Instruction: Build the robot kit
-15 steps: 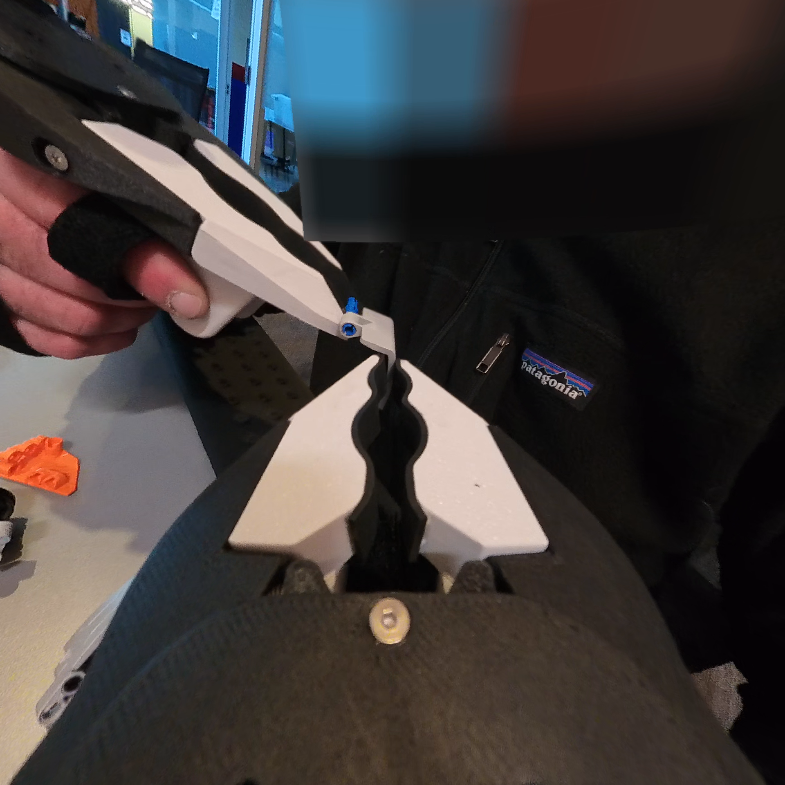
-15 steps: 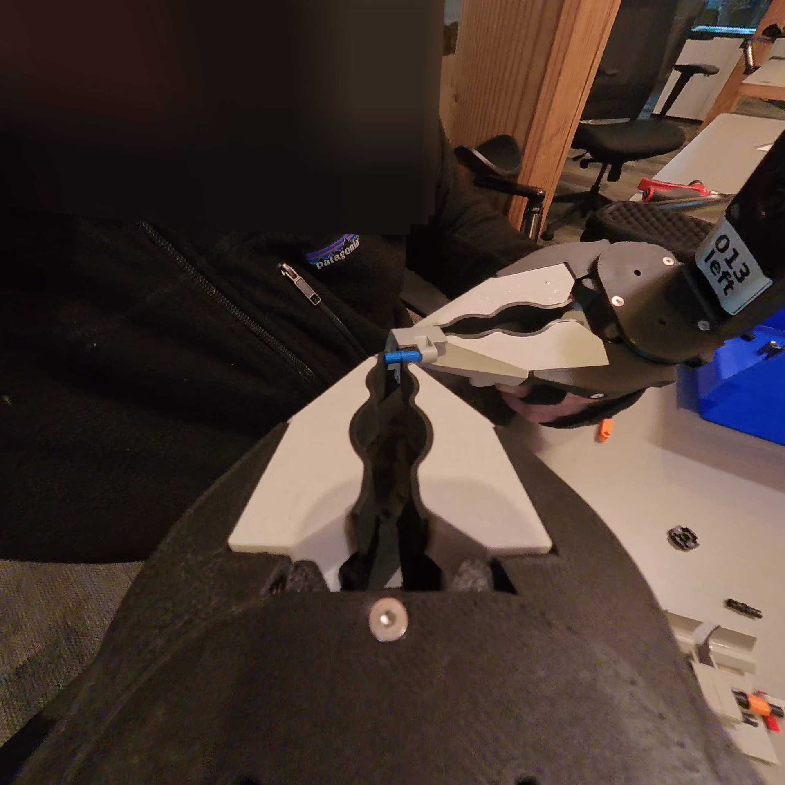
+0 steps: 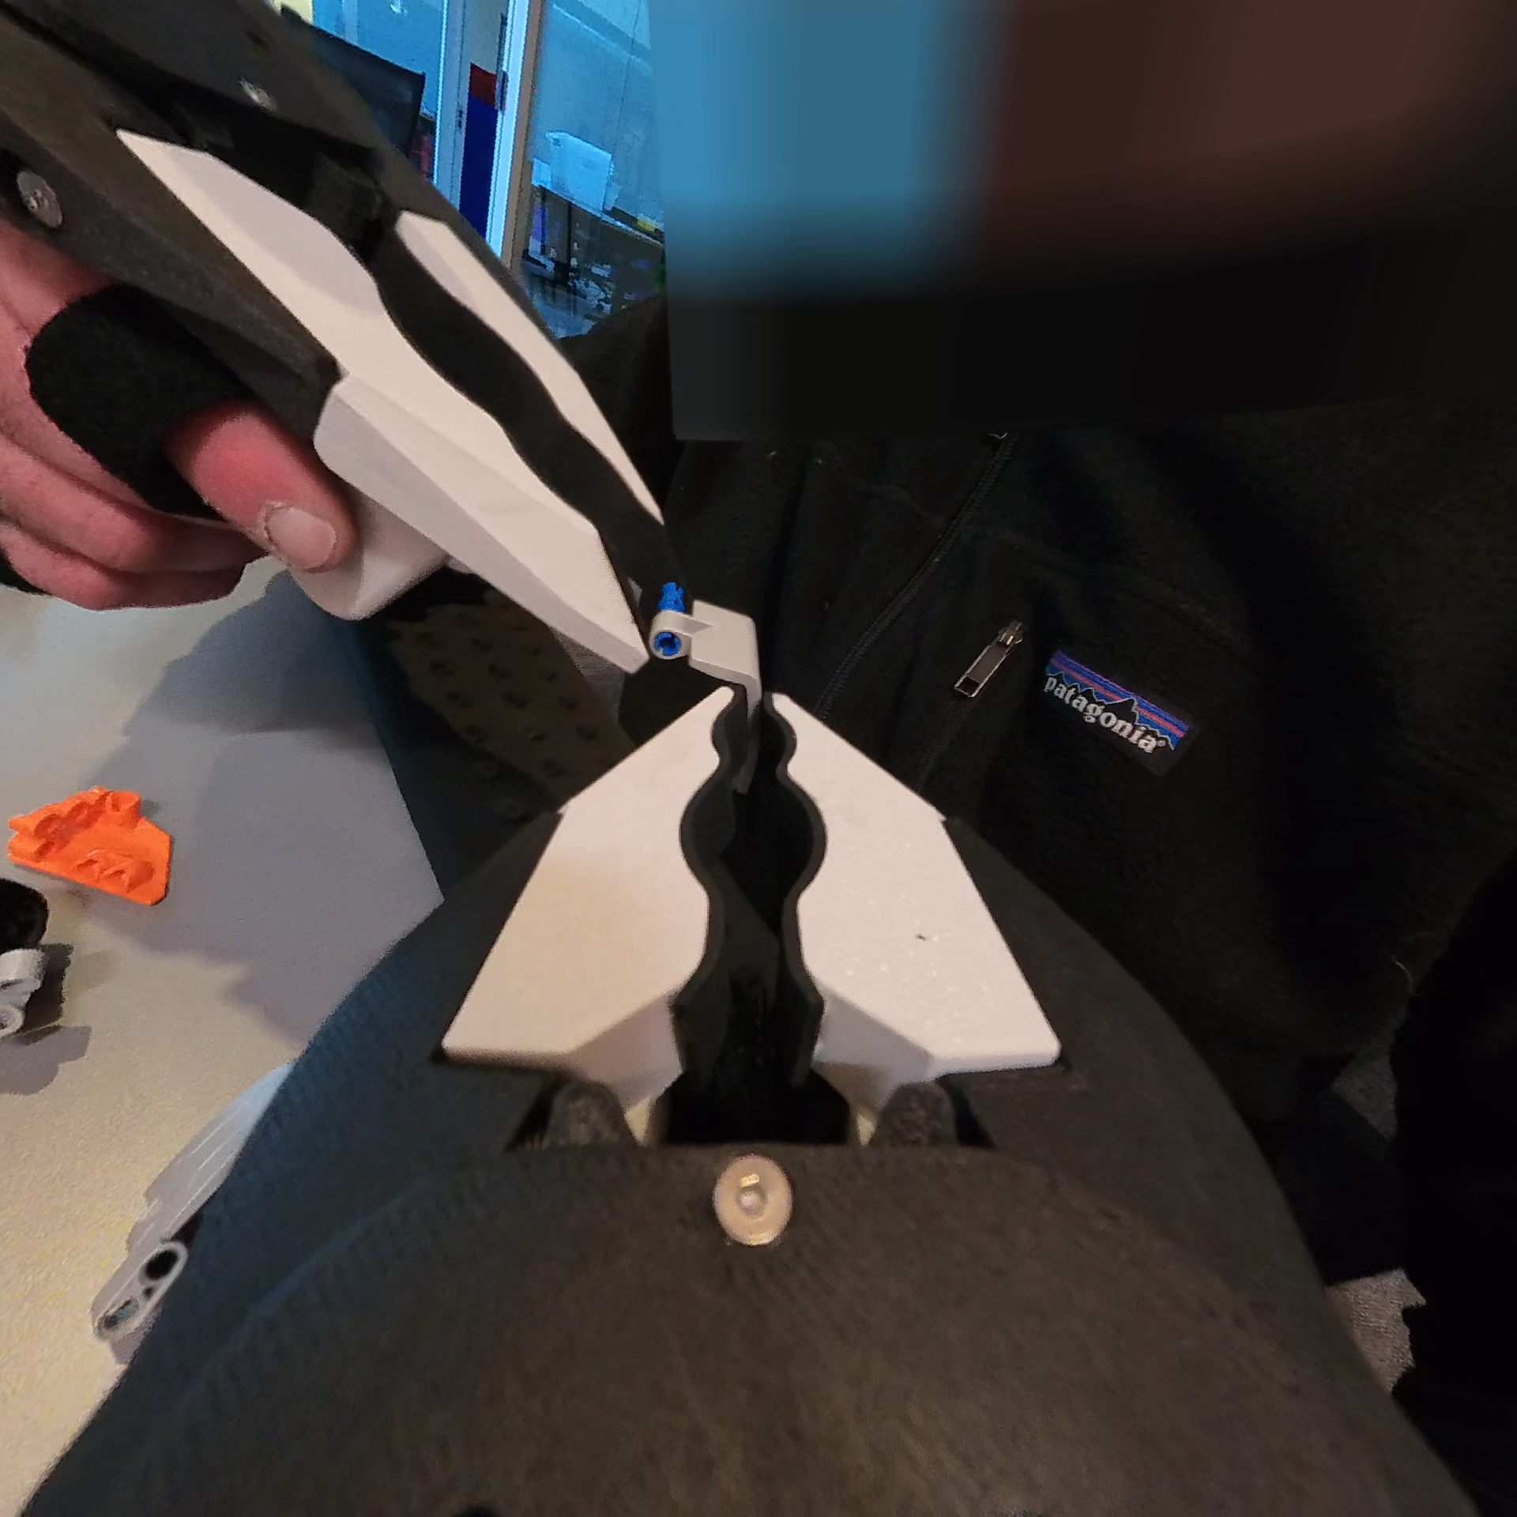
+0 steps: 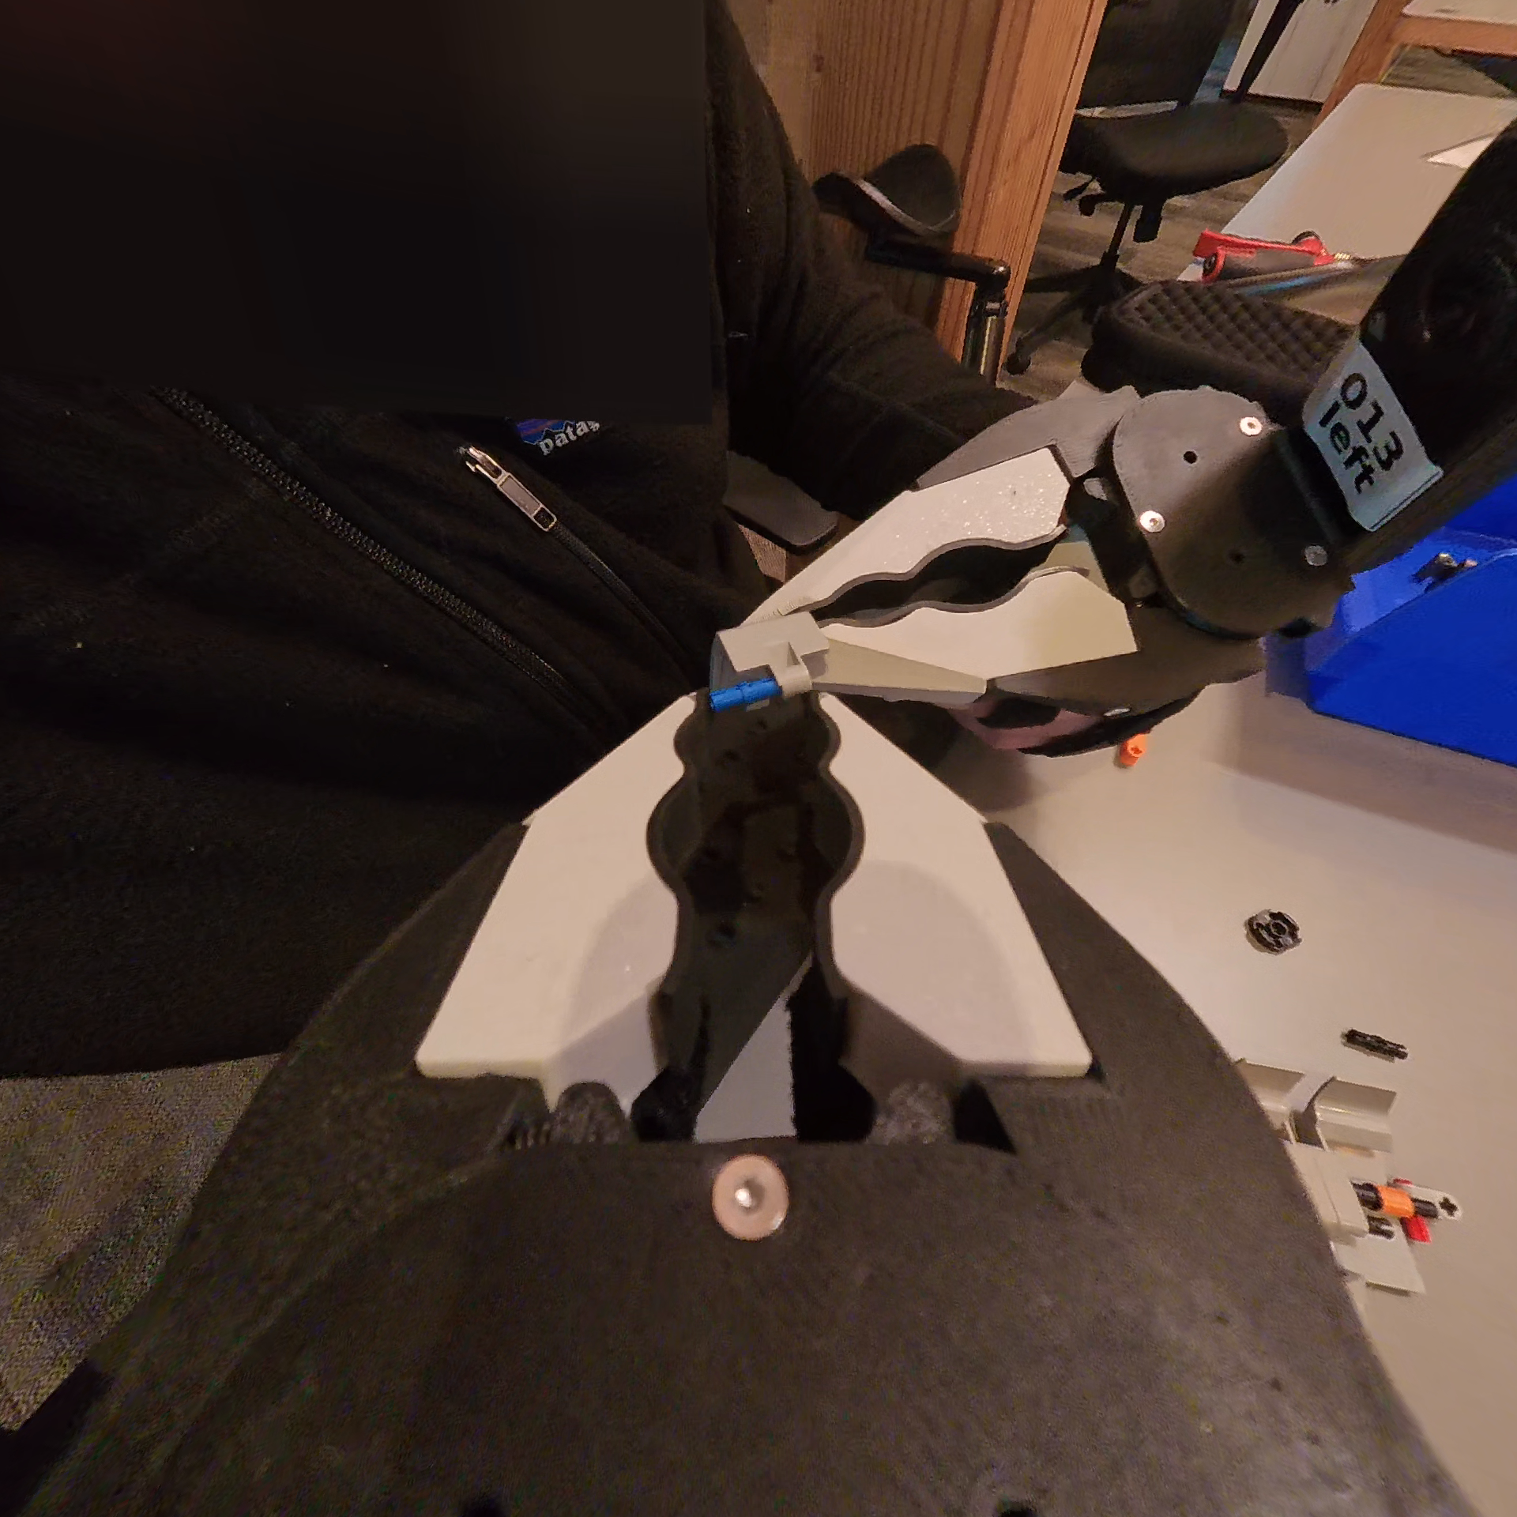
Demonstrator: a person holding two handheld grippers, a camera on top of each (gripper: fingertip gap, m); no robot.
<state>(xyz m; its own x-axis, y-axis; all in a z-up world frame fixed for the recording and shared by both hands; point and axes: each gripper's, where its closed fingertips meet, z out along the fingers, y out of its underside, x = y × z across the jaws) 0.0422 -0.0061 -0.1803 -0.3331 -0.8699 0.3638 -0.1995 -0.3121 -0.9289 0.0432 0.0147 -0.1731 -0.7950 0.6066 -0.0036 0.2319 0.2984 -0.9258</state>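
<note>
Clamped in left hand-held gripper [image 3: 749, 714]: grey bracket [image 3: 726, 644], blue pin [image 3: 671, 624] partly in its lug, off the worktop [image 3: 246, 739] edge. Flanking the pin: right hand-held gripper [image 4: 759, 714], narrowly parted; cannot tell whether gripping.

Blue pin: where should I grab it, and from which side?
The blue pin's free end, jaws across the shaft, probably from the side opposite the grey bracket: the other end sits in the bracket's lug, and the left gripper clamps the bracket.

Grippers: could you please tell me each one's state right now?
Left gripper: shut on grey piece.
Right gripper: tips around blue pin; grip cannot be told.
</note>
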